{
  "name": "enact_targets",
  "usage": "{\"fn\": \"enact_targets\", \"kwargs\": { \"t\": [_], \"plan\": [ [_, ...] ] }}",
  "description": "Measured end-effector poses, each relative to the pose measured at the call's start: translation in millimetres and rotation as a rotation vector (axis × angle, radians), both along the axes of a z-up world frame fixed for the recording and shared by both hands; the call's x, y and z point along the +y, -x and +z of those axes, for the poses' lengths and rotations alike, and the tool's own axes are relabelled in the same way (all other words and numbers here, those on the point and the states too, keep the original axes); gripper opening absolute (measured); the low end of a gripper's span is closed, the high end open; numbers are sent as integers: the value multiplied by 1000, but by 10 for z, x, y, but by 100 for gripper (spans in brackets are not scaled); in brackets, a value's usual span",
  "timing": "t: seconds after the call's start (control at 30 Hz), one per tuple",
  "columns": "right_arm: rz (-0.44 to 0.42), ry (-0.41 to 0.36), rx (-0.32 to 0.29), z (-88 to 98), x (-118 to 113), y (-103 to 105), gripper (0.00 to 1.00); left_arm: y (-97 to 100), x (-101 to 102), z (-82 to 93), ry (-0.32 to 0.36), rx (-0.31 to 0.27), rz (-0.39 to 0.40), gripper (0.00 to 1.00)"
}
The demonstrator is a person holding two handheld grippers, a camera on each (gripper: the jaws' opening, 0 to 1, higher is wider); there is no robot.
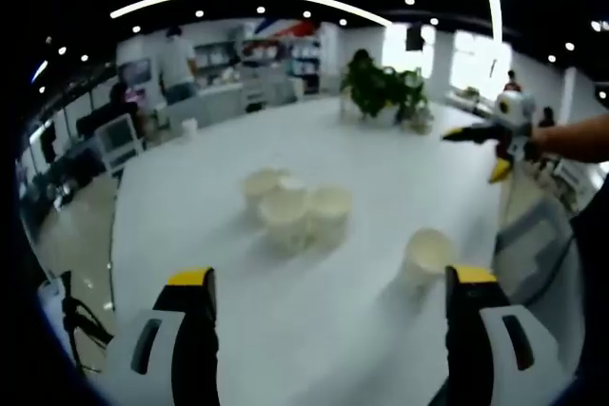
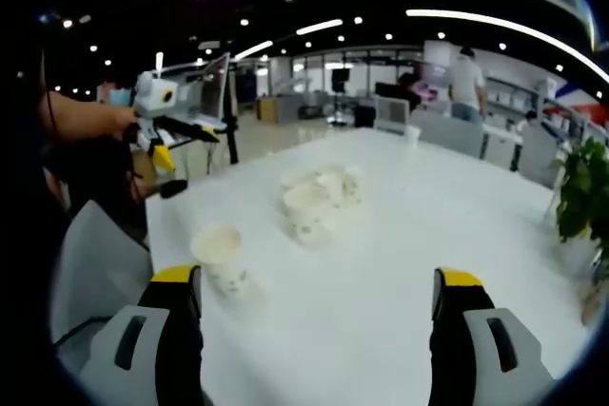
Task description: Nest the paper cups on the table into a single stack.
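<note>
Fingers of the left gripper (image 1: 328,294) and right gripper (image 2: 319,294) spread wide, empty, above bare table (image 2: 381,263); paper cups (image 1: 295,208) sit mid-table.

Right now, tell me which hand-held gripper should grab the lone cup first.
Right, narrowly: the lone cup sits beside the open jaws of the right hand-held gripper and looks larger there. The left hand-held gripper, also open, seems slightly farther.
</note>
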State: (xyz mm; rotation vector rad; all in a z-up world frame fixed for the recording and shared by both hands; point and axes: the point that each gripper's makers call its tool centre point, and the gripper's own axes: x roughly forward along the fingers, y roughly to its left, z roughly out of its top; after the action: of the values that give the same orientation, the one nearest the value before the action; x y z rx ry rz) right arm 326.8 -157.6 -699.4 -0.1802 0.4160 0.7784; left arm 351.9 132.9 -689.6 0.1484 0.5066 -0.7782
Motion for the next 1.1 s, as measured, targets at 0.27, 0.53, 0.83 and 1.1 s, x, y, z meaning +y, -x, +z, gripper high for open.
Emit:
{"fn": "enact_targets", "kwargs": {
  "t": [0.27,0.53,0.83,1.1],
  "plan": [
    [-9,-22,-47,-29,-66,-111,100,17,174,-24,7,-53,10,100],
    [-7,-23,-37,-63,-67,-147,100,110,278,-123,77,-101,33,100],
    [-2,-21,-41,-65,-34,-223,100,115,304,-165,88,-79,30,100],
    [-5,-21,-39,-93,-32,-215,100,138,268,-157,75,-85,5,100]
  ]
}}
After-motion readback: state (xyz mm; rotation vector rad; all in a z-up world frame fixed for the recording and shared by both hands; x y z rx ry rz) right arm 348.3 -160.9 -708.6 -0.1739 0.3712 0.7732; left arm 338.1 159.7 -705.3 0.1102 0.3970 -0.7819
